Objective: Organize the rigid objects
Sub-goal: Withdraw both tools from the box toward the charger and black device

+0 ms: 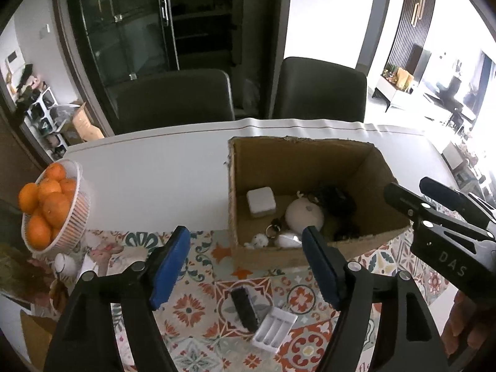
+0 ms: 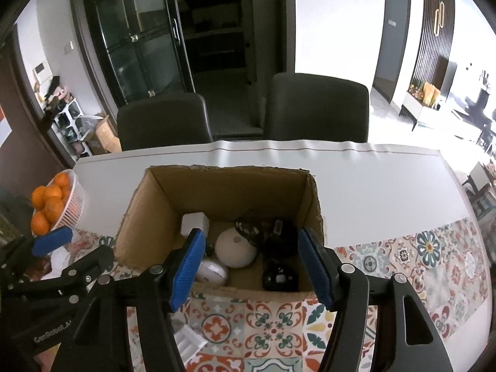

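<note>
An open cardboard box (image 1: 297,257) (image 2: 139,217) stands on the table and holds a white cube (image 1: 260,202), a cream round object (image 1: 304,215) (image 2: 235,248), black items (image 2: 280,274), a key ring and small white pieces. On the patterned mat in front of it lie a black rectangular device (image 1: 245,308) and a white battery holder (image 1: 274,330) (image 2: 189,342). My left gripper (image 1: 246,241) is open and empty above the mat, over these two. My right gripper (image 2: 251,241) is open and empty at the box's near edge; it also shows in the left wrist view (image 1: 412,187).
A white basket of oranges (image 1: 66,217) (image 2: 74,207) stands at the table's left edge, with small clutter below it. Two dark chairs (image 1: 173,102) (image 1: 321,90) stand behind the table. The far half of the table (image 1: 155,173) is white.
</note>
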The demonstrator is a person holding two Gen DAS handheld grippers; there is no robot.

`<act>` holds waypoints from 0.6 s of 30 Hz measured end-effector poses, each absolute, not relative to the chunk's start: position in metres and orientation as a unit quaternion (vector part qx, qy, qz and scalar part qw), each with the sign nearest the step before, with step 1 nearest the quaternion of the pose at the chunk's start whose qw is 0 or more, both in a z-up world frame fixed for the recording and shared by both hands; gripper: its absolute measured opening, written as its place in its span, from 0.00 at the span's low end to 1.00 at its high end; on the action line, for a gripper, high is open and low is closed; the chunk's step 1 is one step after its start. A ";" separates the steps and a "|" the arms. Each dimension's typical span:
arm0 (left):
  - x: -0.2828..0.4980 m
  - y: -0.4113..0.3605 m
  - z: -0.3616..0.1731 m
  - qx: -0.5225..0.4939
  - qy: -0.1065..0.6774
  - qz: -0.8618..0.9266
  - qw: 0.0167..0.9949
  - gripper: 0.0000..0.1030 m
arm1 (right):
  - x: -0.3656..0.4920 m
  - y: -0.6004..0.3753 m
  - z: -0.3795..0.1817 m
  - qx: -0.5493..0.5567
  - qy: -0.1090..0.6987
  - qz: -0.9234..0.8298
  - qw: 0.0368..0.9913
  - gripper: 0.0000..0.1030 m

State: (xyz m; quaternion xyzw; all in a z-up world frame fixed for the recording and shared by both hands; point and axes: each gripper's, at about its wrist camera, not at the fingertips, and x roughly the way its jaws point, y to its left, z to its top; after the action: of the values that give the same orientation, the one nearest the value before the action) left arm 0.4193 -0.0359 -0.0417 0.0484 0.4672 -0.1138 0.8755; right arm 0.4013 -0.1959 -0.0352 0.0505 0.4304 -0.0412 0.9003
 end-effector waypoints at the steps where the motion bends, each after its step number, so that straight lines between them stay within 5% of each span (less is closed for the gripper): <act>1: 0.416 -0.033 -0.042 0.047 0.468 -0.111 0.876 0.73 | 0.398 -0.193 -0.034 0.049 0.428 -0.039 0.901 0.62; 18: 0.375 -0.002 -0.077 0.035 0.497 -0.083 0.863 0.73 | 0.356 -0.164 -0.059 0.047 0.448 -0.017 0.893 0.62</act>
State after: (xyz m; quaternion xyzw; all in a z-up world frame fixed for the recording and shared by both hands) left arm 0.3754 -0.0019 -0.0766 0.0354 0.4974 -0.0825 0.8628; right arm 0.3557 -0.1637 -0.0595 0.0469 0.4481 -0.0173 0.8926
